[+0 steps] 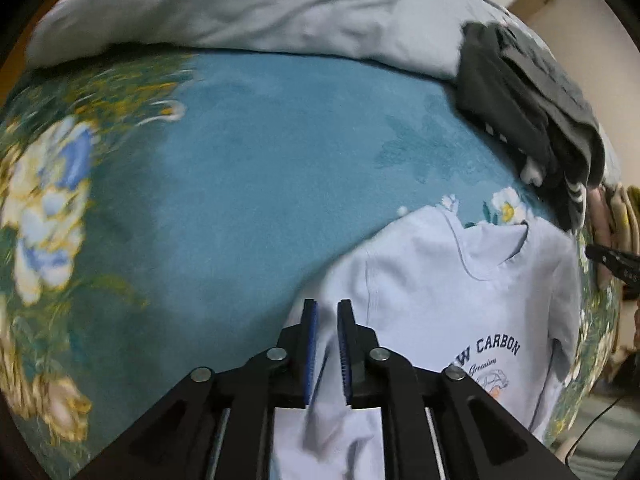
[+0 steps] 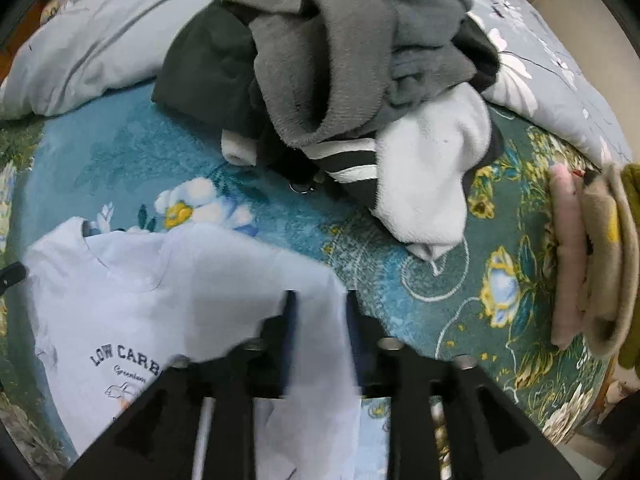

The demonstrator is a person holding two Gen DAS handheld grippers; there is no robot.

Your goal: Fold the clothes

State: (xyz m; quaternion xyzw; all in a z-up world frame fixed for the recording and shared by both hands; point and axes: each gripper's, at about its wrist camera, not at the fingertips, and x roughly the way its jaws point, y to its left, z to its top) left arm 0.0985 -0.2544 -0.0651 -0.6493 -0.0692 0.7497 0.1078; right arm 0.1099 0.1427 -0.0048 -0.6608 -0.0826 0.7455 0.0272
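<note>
Bedspread [image 1: 248, 184], teal plush w/ yellow-and-white flower print, carries everything: 1 pale lilac sweatshirt [image 1: 460, 300], 1 heap of dark clothes [image 2: 320, 72], 1 grey-blue duvet [image 1: 240, 8] bunched along the far side, plus a small stack of folded knits [image 2: 592, 264] at the right edge of the bed. Sweatshirt lies front-up at the near side, smooth thin cotton, neck opening toward the far side, chest print reading "LOW CARBON" over smaller script and a small drawing. Left claw [image 1: 327, 344] is clenched on a fold of the sweatshirt's left edge; cloth runs up between its 2 blue ribbed pads w/ a narrow gap showing. Right claw [image 2: 318, 332] grips the sweatshirt's right edge, pale fabric filling the space between its 2 fingers, that view blurred. Heap sits far right of the sweatshirt, apart from it: fuzzy grey fleece on top, a dark green-black piece under it, black-and-white striped ribbing, and a white fleecy lining spilling toward the near side. Stack of knits shows approx 3 layers: pink, beige, olive.
</note>
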